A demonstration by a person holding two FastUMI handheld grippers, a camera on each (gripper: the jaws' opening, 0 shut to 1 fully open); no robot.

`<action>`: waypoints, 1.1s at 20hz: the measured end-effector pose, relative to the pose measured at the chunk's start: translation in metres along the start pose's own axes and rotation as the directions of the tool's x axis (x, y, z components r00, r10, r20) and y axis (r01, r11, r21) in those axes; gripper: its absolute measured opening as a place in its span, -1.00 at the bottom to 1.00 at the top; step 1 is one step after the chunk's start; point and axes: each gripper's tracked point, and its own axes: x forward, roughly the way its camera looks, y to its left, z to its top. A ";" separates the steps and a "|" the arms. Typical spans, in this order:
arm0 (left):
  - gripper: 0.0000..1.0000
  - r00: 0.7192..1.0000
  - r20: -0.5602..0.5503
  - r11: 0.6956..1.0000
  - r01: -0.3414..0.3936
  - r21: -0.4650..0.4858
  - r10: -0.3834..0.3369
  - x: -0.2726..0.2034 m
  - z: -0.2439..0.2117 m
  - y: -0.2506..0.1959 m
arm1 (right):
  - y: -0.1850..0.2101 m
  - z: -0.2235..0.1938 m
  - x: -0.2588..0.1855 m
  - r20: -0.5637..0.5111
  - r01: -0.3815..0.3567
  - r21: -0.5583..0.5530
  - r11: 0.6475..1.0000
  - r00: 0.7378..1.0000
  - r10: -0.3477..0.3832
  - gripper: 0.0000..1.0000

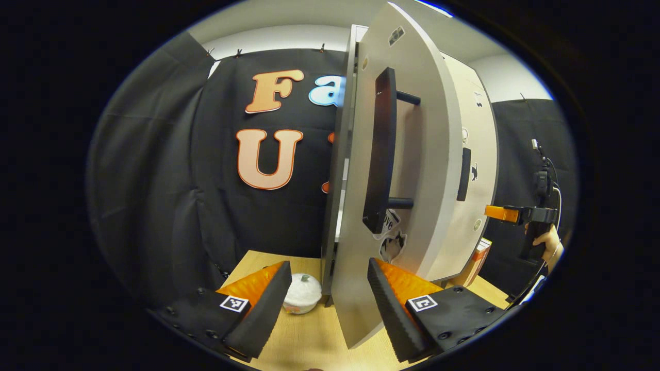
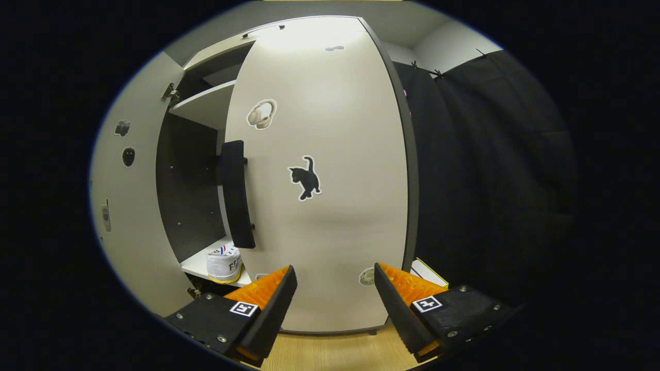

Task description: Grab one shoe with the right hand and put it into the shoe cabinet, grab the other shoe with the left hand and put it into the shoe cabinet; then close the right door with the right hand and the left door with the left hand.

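Doors both ajar; sneaker (image 2: 225, 264) sat inside, second probably hidden. Right gripper (image 2: 335, 304) and left gripper (image 1: 330, 304) fingers gaped empty. Right door (image 2: 330, 170) wanted a flat push.

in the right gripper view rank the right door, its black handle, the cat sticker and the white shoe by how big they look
1. right door
2. black handle
3. white shoe
4. cat sticker

Shoe and sticker look close; the shoe is partly hidden.
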 end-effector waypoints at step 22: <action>0.89 0.988 -0.012 0.988 0.151 -0.018 -0.151 0.054 -0.009 -0.109 | -0.077 0.014 -0.059 0.048 0.048 -0.051 0.998 0.998 -0.046 0.86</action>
